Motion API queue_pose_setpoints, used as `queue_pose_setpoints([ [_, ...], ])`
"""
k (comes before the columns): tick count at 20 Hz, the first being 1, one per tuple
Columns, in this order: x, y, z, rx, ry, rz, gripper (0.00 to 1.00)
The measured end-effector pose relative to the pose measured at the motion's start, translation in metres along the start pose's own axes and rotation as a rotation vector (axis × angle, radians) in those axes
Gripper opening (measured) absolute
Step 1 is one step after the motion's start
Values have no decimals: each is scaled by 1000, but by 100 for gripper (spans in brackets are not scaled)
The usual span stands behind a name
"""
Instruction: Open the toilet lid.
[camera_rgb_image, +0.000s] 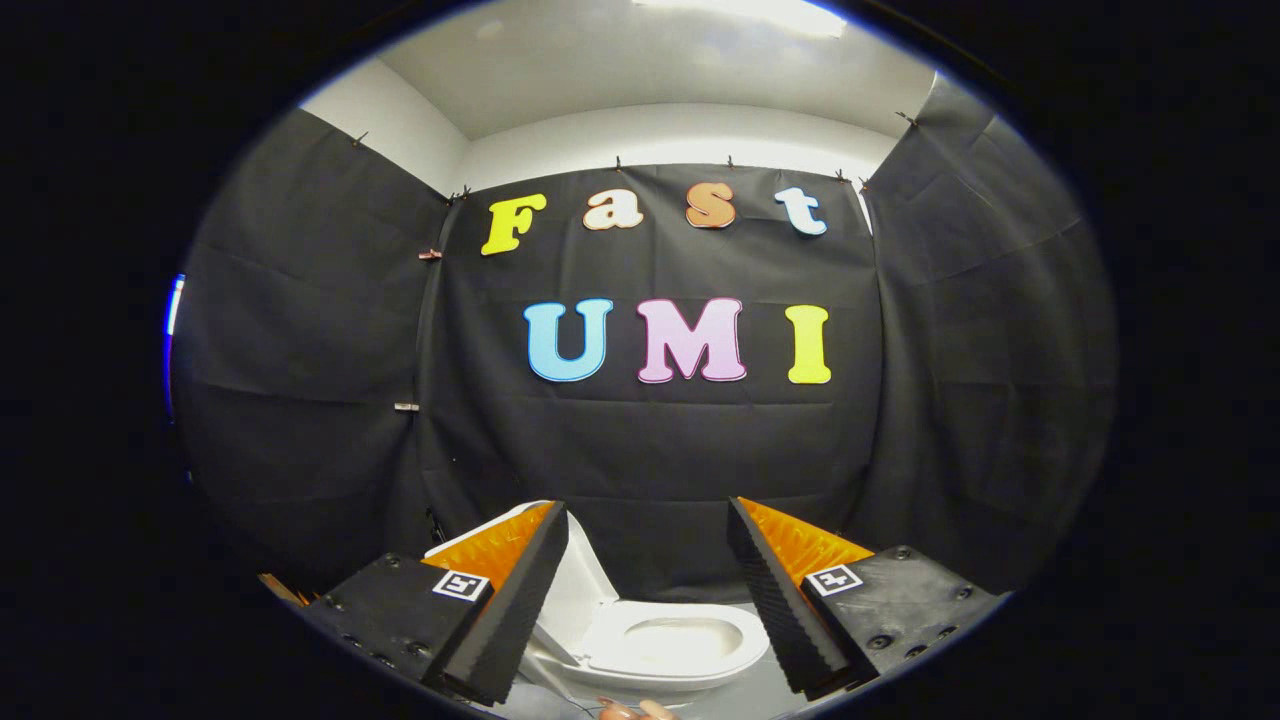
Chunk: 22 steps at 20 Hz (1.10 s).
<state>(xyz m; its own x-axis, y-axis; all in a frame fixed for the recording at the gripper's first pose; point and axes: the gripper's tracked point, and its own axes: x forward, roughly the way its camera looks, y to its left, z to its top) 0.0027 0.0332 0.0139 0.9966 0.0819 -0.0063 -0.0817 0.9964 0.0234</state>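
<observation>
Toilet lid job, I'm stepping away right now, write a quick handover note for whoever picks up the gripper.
Gripper: fingers spread open, holding nothing, raised above the bowl.
Toilet: below and just beyond the fingers, in front of the black cloth wall.
Toilet lid: already up, standing upright beside the near finger; seat down and bowl exposed.
Done: lid looks open.
Left: probably nothing beyond pulling the gripper clear; check the lid stands by itself.
</observation>
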Motion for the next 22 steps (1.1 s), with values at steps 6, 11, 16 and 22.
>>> queue_pose_setpoints([
  [6, -1, 1, 0, -12, 1, 2, 99],
  [11, -3, -1, -1, -12, 1, 1, 99],
  [16, -4, -1, 0, -15, -6, 0, 99],
  [22, -5, -3, 0, -15, -4, -3, 99],
])
